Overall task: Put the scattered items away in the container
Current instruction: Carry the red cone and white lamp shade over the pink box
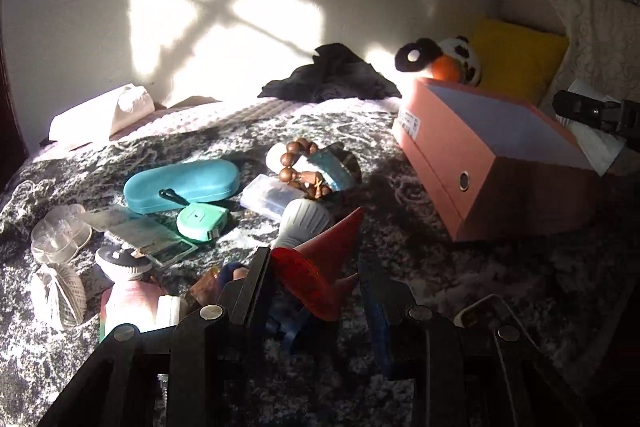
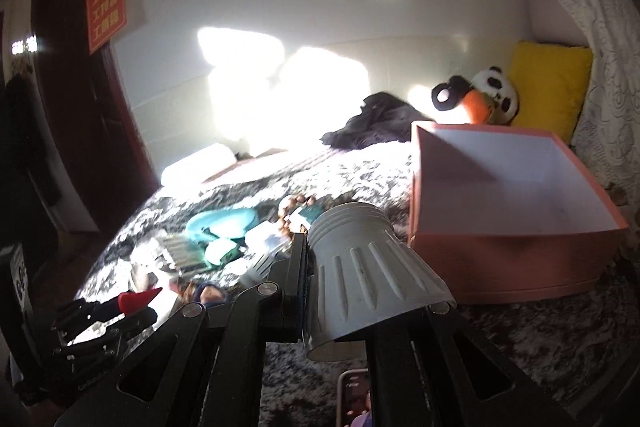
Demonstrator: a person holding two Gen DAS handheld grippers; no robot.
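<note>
My left gripper is shut on a red funnel, held just above the patterned bedspread; it also shows in the right wrist view. My right gripper is shut on a grey ribbed lamp bulb base, lifted left of the open pink box. In the left wrist view the pink box stands at the right, with the right gripper beyond it. Another grey ribbed bulb lies just ahead of the funnel.
Scattered on the bed: a teal glasses case, a green tape measure, a clear plastic box, wooden beads, a pocket scale, a pink bottle. A dark cloth, panda toy and yellow pillow lie behind.
</note>
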